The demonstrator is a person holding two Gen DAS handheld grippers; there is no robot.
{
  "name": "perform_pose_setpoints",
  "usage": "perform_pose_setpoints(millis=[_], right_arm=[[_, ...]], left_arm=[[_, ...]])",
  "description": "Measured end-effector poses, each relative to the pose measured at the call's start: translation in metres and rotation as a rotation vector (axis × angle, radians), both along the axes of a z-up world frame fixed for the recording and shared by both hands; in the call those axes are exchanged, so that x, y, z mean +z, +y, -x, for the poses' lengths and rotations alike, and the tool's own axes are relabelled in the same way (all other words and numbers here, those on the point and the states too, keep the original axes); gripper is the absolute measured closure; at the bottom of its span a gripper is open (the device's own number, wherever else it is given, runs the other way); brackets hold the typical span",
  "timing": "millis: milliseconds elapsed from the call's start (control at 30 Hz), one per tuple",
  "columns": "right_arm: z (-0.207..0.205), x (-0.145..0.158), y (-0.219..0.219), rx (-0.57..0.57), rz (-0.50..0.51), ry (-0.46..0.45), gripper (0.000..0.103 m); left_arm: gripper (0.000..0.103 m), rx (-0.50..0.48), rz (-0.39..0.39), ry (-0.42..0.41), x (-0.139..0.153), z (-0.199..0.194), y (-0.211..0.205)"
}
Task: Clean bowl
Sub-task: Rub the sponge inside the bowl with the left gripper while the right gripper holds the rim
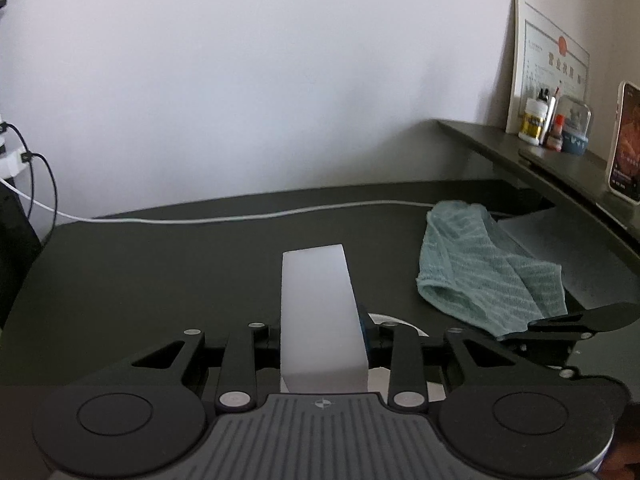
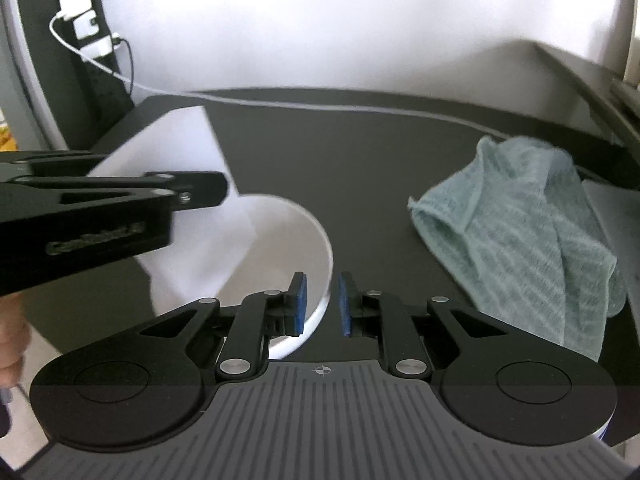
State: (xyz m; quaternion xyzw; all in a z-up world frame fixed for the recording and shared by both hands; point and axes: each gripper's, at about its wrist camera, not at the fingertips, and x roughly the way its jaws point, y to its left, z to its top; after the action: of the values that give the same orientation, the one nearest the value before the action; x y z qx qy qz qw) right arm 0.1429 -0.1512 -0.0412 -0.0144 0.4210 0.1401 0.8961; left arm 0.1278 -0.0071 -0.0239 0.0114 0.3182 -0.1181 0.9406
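My left gripper [image 1: 322, 332] is shut on a white sponge block [image 1: 316, 300] that sticks out forward between its fingers. Under it only slivers of the white bowl [image 1: 400, 322] show. In the right wrist view the sponge [image 2: 180, 148] hangs tilted over the white bowl [image 2: 280, 232], held by the left gripper [image 2: 120, 208] reaching in from the left. My right gripper [image 2: 323, 304] has its blue pads [image 2: 300, 300] on either side of the bowl's near right rim, closed on it. Its black finger also shows in the left wrist view [image 1: 580, 320].
A crumpled teal cloth [image 1: 480, 264] [image 2: 540, 220] lies on the dark table [image 1: 160, 280] right of the bowl. A white cable [image 1: 240, 218] runs along the back. A raised shelf [image 1: 560, 164] at the right holds bottles, a framed paper and a phone. A power strip [image 2: 84, 20] stands at the far left.
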Motion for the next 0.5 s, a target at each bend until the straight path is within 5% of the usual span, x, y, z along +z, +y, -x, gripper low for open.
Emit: perform_pose_setpoints(millis=[167, 367, 500], right_arm=[[-0.001, -0.005, 0.003, 0.019, 0.012, 0.001, 0.085], [-0.017, -0.01, 0.015, 0.062, 0.18, -0.119, 0.089], [-0.029, -0.008, 0.014, 0.067, 0.155, -0.098, 0.089]], left_arm=[[0.071, 0.007, 0.008, 0.028, -0.013, -0.008, 0.004], [0.07, 0.015, 0.019, 0.019, -0.01, -0.007, 0.006], [0.07, 0.025, 0.013, 0.002, -0.006, -0.004, 0.004]])
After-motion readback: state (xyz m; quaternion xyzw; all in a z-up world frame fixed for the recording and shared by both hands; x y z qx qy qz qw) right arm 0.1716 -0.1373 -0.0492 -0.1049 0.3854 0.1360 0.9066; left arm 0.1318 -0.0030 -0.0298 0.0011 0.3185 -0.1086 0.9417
